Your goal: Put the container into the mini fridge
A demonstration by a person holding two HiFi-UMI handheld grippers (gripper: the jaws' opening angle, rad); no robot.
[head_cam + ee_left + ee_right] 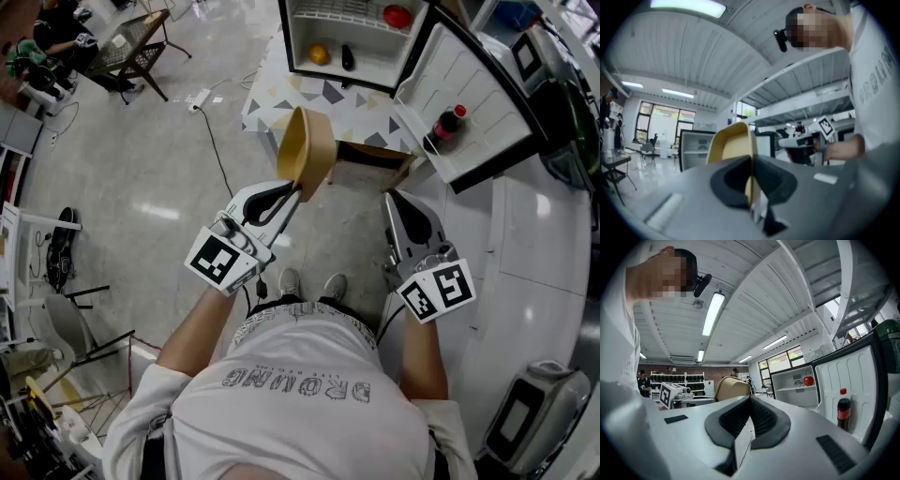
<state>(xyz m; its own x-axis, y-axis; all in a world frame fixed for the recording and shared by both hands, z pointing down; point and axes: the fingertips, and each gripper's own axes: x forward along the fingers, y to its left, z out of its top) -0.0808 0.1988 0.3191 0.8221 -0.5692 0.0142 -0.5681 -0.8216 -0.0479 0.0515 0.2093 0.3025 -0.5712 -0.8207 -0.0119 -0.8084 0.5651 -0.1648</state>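
The left gripper (pixel 296 193) has its jaws pressed onto the rim of a tan plastic container (pixel 307 150), one jaw inside the wall and one outside. The container is tipped on its side and held in the air above the floor, in front of the open mini fridge (pixel 287 37) and clear of it. In the left gripper view the container (pixel 732 143) rises straight up from between the dark pads (pixel 733 180). The right gripper (pixel 393 199) hangs beside it, nearer the fridge door (pixel 473 89), its jaws pressed together with nothing between them. The door stands swung wide, and a cola bottle (pixel 447 124) with a red cap stands in its shelf. Inside the fridge an orange fruit (pixel 320 54) and a dark oblong item (pixel 348 57) lie side by side on the lower level, and a round red item (pixel 397 16) sits on the shelf above.
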